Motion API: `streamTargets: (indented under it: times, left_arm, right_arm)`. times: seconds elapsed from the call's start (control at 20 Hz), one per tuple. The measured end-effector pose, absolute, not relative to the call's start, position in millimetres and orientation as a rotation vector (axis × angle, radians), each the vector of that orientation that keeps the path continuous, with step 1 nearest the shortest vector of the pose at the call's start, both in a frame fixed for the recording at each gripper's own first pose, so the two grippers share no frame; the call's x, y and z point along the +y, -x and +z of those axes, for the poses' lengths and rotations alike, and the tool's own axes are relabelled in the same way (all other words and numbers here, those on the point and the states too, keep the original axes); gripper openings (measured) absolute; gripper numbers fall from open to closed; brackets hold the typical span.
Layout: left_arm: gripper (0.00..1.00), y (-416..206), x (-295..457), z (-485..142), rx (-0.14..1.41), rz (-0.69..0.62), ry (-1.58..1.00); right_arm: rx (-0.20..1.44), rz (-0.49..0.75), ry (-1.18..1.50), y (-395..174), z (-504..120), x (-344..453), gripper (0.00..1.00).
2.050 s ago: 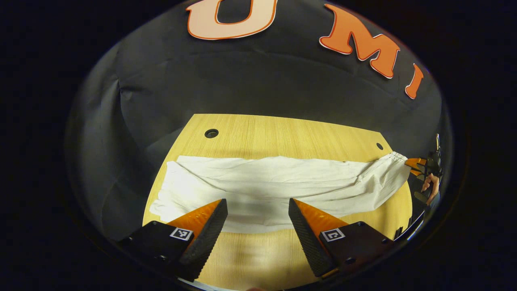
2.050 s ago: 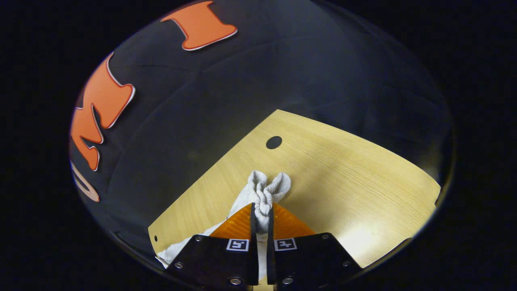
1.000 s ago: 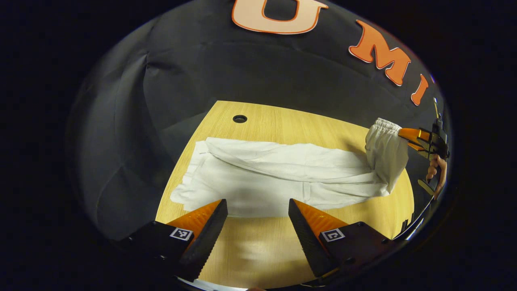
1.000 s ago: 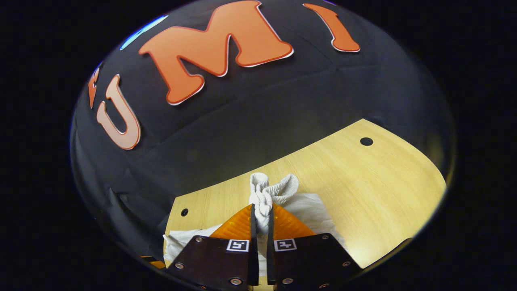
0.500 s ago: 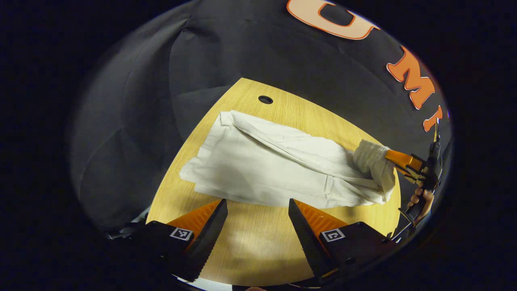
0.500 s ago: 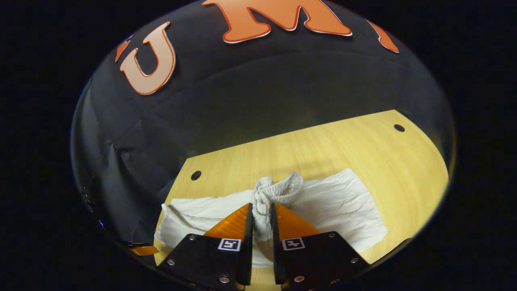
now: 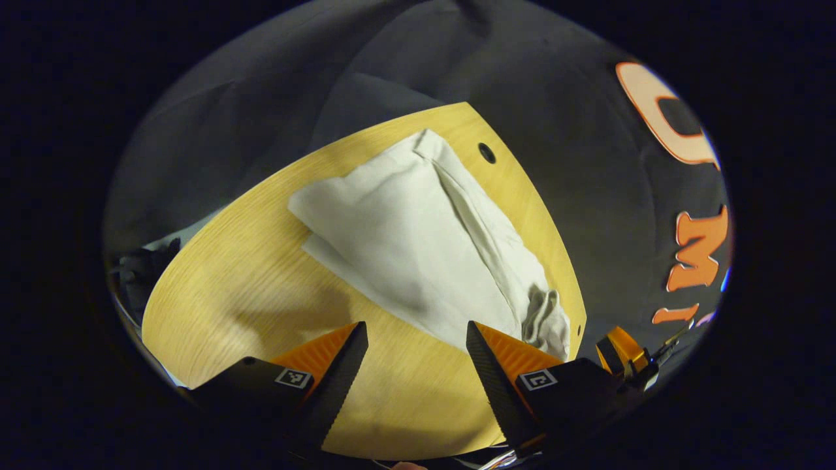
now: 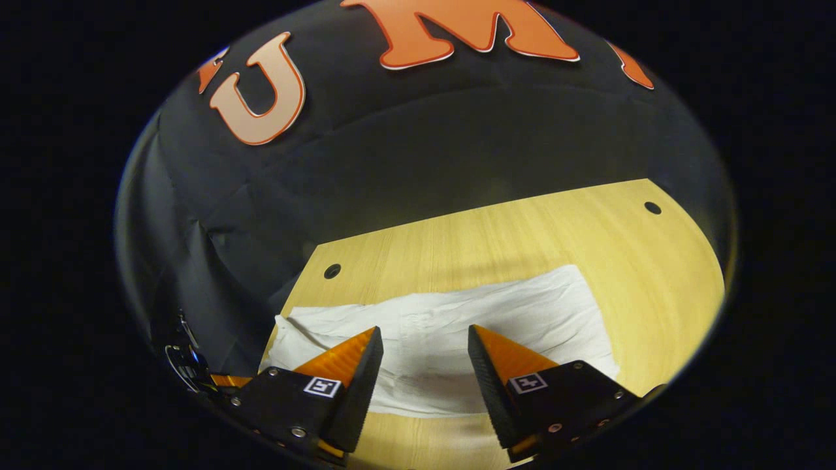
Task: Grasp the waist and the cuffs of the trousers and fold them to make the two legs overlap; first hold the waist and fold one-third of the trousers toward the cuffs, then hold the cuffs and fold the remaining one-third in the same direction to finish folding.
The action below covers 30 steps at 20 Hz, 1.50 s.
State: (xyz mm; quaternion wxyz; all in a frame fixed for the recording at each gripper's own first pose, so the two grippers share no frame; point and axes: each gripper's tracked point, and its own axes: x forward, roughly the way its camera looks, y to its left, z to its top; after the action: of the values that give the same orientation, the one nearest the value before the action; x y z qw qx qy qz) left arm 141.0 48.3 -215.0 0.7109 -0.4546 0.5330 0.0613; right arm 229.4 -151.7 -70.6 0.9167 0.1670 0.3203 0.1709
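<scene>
White trousers [image 7: 405, 241] lie on the wooden table [image 7: 248, 274], folded over themselves, with the gathered waistband [image 7: 543, 314] resting on top near the table's right edge. My left gripper [image 7: 413, 334] hovers open over the near edge of the table, short of the cloth, with nothing between its fingers. In the right gripper view the trousers [image 8: 457, 326] spread across the table [image 8: 509, 241], and my right gripper [image 8: 423, 331] is open just above them, holding nothing. The right gripper [image 7: 620, 356] also appears beyond the waistband in the left gripper view.
The table has a round hole [image 7: 486, 153] past the cuff end and another hole [image 8: 652, 207] at its far right corner. Black cloth walls close in behind. Bare wood [image 7: 215, 294] lies left of the trousers.
The right gripper carried the waistband up and over onto the legs, then opened and let it go. The left gripper stayed open and swung round, so the trousers now lie diagonally in its view.
</scene>
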Motion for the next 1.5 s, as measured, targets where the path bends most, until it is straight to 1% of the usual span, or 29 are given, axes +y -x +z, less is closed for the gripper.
streamTargets:
  times: [0.05, 0.1, 0.15, 0.25, 0.3, 0.35, 0.4, 0.45, 0.5, 0.55, 0.6, 0.7, 0.85, 0.9, 0.95, 1.1, 1.4, 1.5]
  left_arm:
    - [0.99, -145, 57, -221, 1.172, 0.178, 1.04]
    - [0.99, -146, 66, -225, 1.163, 0.213, 1.057]
    - [0.99, -145, 77, -229, 1.158, 0.246, 1.066]
    - [0.99, -147, 89, -242, 1.169, 0.32, 1.075]
    - [0.99, -152, 92, -241, 1.161, 0.333, 1.082]
    - [0.96, -159, 95, -244, 1.163, 0.349, 1.077]
    - [0.98, -166, 94, -245, 1.161, 0.356, 1.069]
    - [0.99, -176, 91, -247, 1.153, 0.35, 1.054]
    - [0.97, -184, 90, -248, 1.146, 0.338, 1.042]
    - [0.99, -193, 87, -250, 1.136, 0.32, 1.031]
    - [0.96, -198, 86, -252, 1.135, 0.313, 1.017]
    - [0.88, -199, 89, -257, 1.147, 0.319, 0.986]
    - [0.3, -202, 90, -272, 1.168, 0.328, 0.952]
    - [0.18, -199, 91, -262, 1.169, 0.319, 0.958]
    - [0.13, -201, 88, -266, 1.165, 0.316, 0.97]
    - [0.06, -207, 89, -251, 1.091, 0.292, 0.983]
    - [0.06, -223, 79, -177, 0.954, 0.224, 0.852]
    - [0.06, -229, 71, -142, 0.906, 0.202, 0.816]
  right_arm:
    - [0.646, 0.334, -0.337, -231, -66, -161, 0.74]
    - [0.632, 0.31, -0.33, -232, -62, -178, 0.87]
    - [0.626, 0.297, -0.329, -232, -60, -189, 0.91]
    - [0.606, 0.262, -0.322, -231, -53, -218, 0.94]
    - [0.596, 0.236, -0.318, -229, -50, -233, 0.95]
    - [0.589, 0.219, -0.32, -227, -47, -242, 0.95]
    - [0.58, 0.198, -0.325, -226, -44, -254, 0.95]
    - [0.573, 0.185, -0.33, -222, -42, -263, 0.95]
    - [0.563, 0.166, -0.331, -219, -41, -273, 0.95]
    - [0.559, 0.147, -0.333, -215, -39, -283, 0.95]
    - [0.562, 0.136, -0.339, -213, -42, -287, 0.95]
    - [0.579, 0.112, -0.339, -203, -48, -297, 0.95]
    - [0.589, 0.085, -0.352, -191, -53, -306, 0.96]
    - [0.592, 0.078, -0.358, -187, -53, -309, 0.96]
    - [0.59, 0.072, -0.356, -185, -52, -314, 0.96]
    - [0.573, 0.069, -0.36, -186, -48, -320, 0.97]
    - [0.554, 0.092, -0.388, -182, -45, -350, 0.97]
    - [0.548, 0.105, -0.402, -182, -43, -358, 0.96]
